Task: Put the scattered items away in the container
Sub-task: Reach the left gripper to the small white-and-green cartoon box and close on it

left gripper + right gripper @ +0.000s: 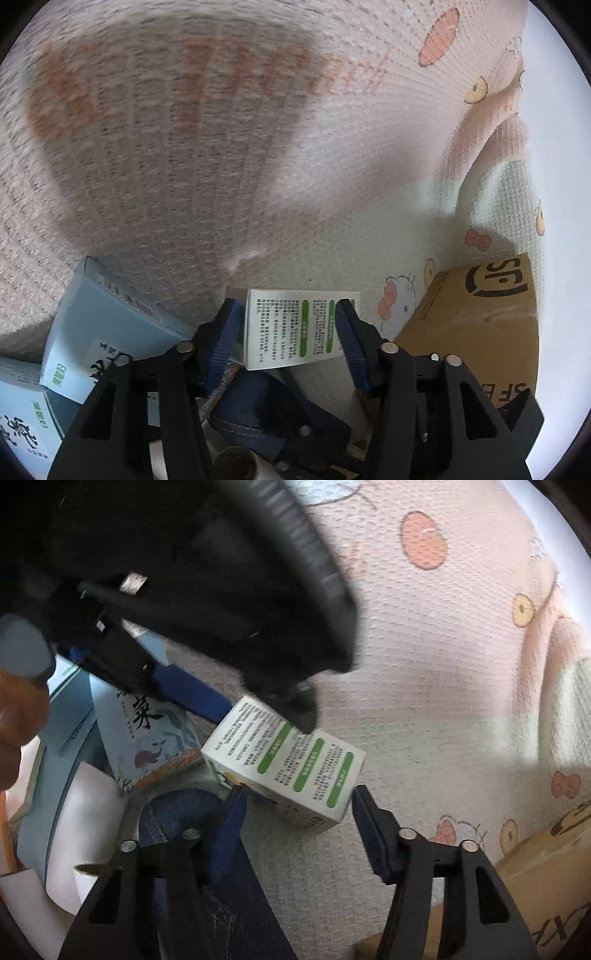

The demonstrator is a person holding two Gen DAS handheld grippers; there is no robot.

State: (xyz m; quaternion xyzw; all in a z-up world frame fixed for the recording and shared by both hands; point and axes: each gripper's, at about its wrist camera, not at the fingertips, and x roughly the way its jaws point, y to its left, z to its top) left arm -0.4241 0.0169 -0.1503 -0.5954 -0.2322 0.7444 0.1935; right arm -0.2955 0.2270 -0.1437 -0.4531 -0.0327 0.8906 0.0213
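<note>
A white box with green labels lies on the patterned bedcover. My left gripper hangs over it with jaws apart; both blue-padded tips overlap the box's ends, and the box shows past the right tip. Seen from the right wrist, the left gripper comes in from the far side with one black fingertip over the box's far edge. My right gripper stands with its pads either side of the box's near corner, close to it; no firm press shows. The brown cardboard box stands at the right.
Two light blue cartons lie at the left, one showing a whale picture. A folded denim piece and a white roll sit just under the grippers. A person's hand shows at the far left.
</note>
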